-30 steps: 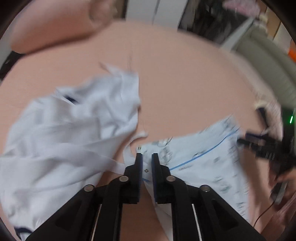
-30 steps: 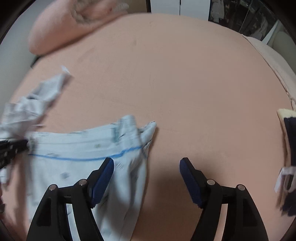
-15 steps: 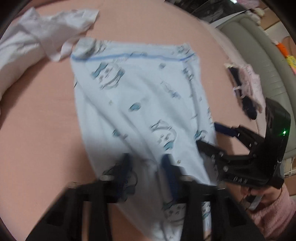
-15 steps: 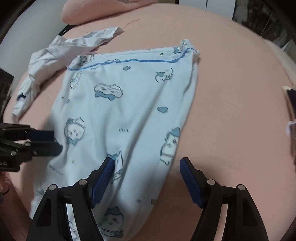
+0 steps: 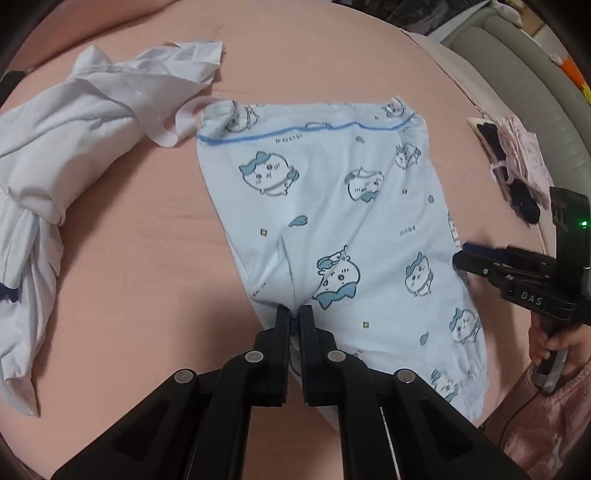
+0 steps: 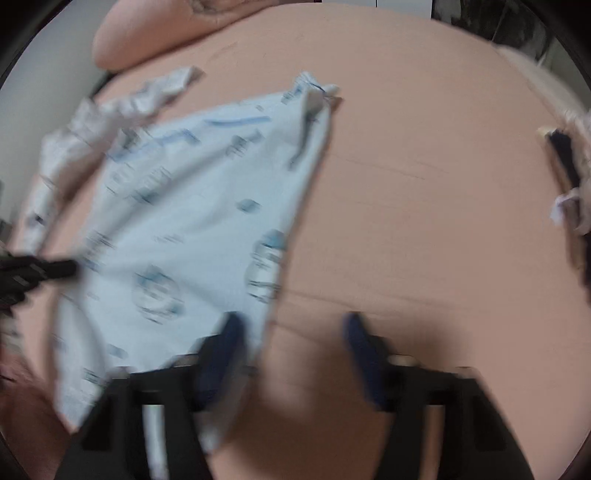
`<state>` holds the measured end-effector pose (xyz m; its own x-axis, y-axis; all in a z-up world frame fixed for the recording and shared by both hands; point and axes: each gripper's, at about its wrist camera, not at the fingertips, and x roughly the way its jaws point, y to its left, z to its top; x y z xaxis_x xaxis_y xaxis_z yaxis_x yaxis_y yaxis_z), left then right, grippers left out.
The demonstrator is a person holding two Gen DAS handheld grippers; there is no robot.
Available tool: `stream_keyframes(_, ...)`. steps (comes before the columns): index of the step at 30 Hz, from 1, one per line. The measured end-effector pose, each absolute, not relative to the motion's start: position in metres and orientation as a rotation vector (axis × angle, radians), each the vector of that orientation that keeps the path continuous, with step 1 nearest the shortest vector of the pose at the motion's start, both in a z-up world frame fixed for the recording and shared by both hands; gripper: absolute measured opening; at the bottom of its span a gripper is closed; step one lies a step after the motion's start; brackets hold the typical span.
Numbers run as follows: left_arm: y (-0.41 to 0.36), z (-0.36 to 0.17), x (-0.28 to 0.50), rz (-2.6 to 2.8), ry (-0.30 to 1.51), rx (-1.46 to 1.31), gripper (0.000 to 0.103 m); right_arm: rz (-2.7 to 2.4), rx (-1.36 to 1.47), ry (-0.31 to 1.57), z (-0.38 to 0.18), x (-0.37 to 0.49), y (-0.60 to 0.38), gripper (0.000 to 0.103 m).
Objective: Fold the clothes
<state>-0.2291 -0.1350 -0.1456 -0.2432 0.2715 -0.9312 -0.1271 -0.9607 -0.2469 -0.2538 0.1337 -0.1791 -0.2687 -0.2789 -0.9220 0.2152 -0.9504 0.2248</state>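
This is a bedroom in a home. A wide bed [image 5: 147, 240] covered by a salmon-pink sheet fills both views, with a matching pink pillow [image 6: 147, 33] at its far end. Household laundry lies on it: pale blue printed shorts [image 5: 332, 221], a crumpled white shirt [image 5: 74, 147] and small dark-and-pink garments [image 5: 517, 166]. A grey-green padded sofa [image 5: 517, 85] stands beside the bed.
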Motion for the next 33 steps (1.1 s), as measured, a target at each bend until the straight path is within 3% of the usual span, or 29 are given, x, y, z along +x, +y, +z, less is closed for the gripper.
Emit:
stream_keyframes(1, -0.134, -0.142, -0.229, 2.297, -0.184, -1.737, 0.004, -2.244, 1.666, -0.128, -0.178, -0.255, 0.134, 0.015)
stream_keyframes(2, -0.125, -0.140, -0.232, 2.308, -0.210, -1.713, 0.004, -2.219, 1.675, -0.136, -0.178, -0.256, 0.133, 0.011)
stream_keyframes(5, -0.128, -0.135, -0.228, 2.328, -0.263, -1.684, 0.005, -2.192, 1.700, -0.115, -0.182, -0.252, 0.132, 0.008)
stream_keyframes(7, -0.124, -0.148, -0.229, 2.352, -0.037, -1.784, 0.005, -2.235, 1.717, -0.047, -0.182, -0.253, 0.131, 0.007)
stream_keyframes(9, -0.135, -0.160, -0.229, 2.347, 0.075, -1.903, 0.005, -2.290, 1.743, 0.040, -0.182, -0.255, 0.131, 0.003)
stream_keyframes(11, -0.140, -0.146, -0.225, 2.350, -0.053, -1.828, 0.005, -2.326, 1.772, 0.101, -0.180, -0.250, 0.144, 0.004)
stream_keyframes(14, -0.128, -0.117, -0.215, 2.331, -0.161, -1.625, 0.005, -2.345, 1.689, 0.013, -0.162, -0.236, 0.150, 0.009)
stream_keyframes(18, -0.063, -0.137, -0.213, 2.175, 0.066, -1.630, 0.009, -2.238, 1.564, 0.031, -0.156, -0.224, 0.099, 0.010)
stream_keyframes(21, -0.049, -0.161, -0.199, 2.180, 0.287, -1.584, 0.012, -2.142, 1.630, 0.170, -0.180, -0.213, 0.065, 0.012)
stream_keyframes(25, -0.080, -0.152, -0.182, 2.134, 0.321, -1.610, 0.030, -2.145, 1.601, 0.242, -0.178, -0.187, 0.084, 0.012)
stream_keyframes(26, -0.080, -0.147, -0.181, 2.151, 0.343, -1.615, 0.048, -2.144, 1.612, 0.246, -0.174, -0.183, 0.089, 0.012)
stream_keyframes(27, -0.081, -0.142, -0.180, 2.170, 0.368, -1.618, 0.056, -2.152, 1.642, 0.253, -0.171, -0.181, 0.093, 0.020)
stream_keyframes(28, -0.076, -0.136, -0.179, 2.184, 0.359, -1.557, 0.059, -2.161, 1.650, 0.250, -0.167, -0.180, 0.094, 0.026)
stream_keyframes(30, -0.058, -0.127, -0.180, 2.216, 0.308, -1.422, 0.059, -2.178, 1.570, 0.199, -0.155, -0.179, 0.084, 0.026)
stream_keyframes(33, -0.033, -0.151, -0.184, 2.184, 0.351, -1.490, 0.059, -2.180, 1.512, 0.166, -0.153, -0.176, 0.066, 0.028)
